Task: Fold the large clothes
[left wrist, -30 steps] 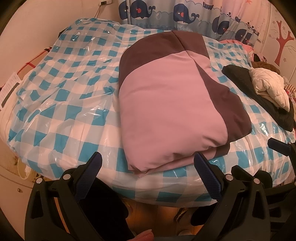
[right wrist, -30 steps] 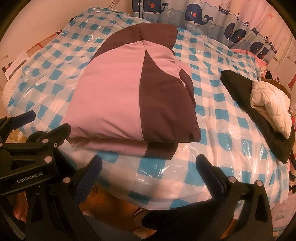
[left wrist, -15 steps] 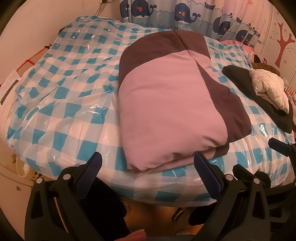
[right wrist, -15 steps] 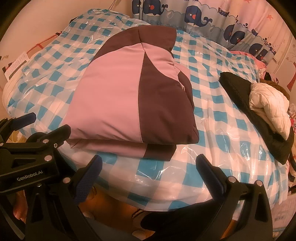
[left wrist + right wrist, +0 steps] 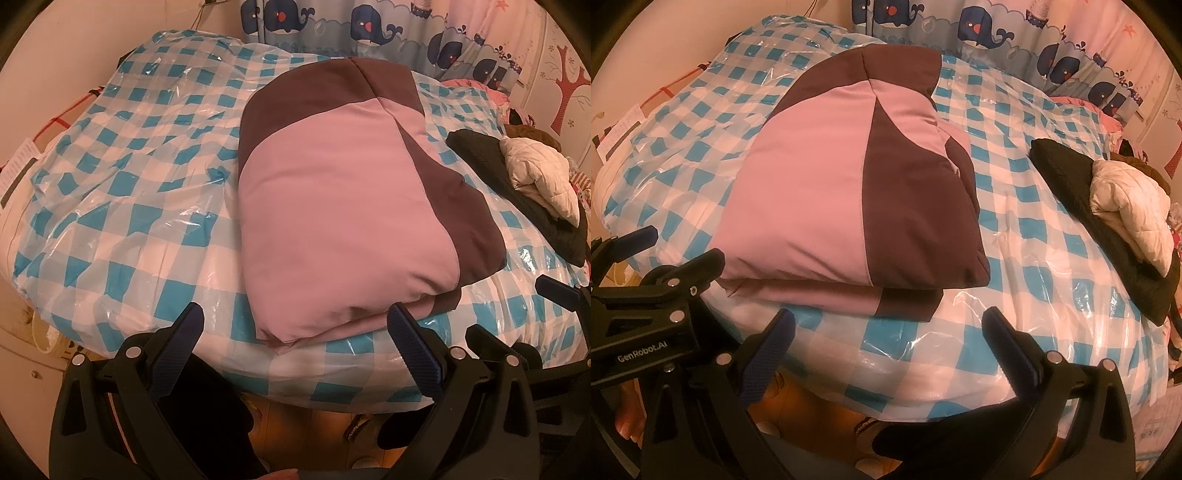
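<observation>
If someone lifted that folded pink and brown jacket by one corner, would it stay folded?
Probably not: the jacket looks soft and puffy, so its stacked layers would likely flop open. It seems light for its bulk. The glossy plastic cover beneath might let it slide when pushed.

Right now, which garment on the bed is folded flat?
The pink and brown jacket, a neat rectangle mid-bed. The black coat and white quilted jacket lie heaped together at the right edge.

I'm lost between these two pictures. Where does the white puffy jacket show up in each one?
Left wrist view: the white puffy jacket is at the far right edge, lying on a black garment.
Right wrist view: the white puffy jacket is again at the right, on that black garment.
Shared landmark: the folded pink and brown jacket, to the left of it in both.
</observation>
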Motion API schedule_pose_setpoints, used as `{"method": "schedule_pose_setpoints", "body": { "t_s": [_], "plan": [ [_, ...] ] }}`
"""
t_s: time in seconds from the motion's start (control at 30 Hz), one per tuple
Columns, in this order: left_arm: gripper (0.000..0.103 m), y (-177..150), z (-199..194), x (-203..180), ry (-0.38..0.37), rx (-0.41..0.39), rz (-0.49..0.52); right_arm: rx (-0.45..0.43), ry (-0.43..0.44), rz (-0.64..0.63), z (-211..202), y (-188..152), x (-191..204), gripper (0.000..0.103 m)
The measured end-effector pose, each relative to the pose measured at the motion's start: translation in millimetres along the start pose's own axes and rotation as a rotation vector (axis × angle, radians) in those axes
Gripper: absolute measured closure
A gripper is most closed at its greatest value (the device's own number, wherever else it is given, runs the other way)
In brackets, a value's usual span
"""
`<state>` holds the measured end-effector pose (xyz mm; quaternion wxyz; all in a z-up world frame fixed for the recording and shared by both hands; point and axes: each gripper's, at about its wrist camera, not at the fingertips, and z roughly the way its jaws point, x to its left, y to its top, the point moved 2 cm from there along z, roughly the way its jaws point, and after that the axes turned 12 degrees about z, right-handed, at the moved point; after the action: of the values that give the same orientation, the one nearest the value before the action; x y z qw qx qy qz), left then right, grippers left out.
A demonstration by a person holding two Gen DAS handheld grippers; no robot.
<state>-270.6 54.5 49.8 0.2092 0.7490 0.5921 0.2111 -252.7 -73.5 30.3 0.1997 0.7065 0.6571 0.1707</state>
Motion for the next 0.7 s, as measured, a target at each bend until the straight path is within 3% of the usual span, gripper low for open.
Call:
{"method": "schedule_pose_setpoints", "body": {
  "t_s": [0.7],
  "plan": [
    [0.007, 0.7, 6.8, 3.5, 0.005, 0.003, -0.007, 0.005, 0.001, -0.003, 6.0, 2.6, 0.8, 0.005]
  ]
}}
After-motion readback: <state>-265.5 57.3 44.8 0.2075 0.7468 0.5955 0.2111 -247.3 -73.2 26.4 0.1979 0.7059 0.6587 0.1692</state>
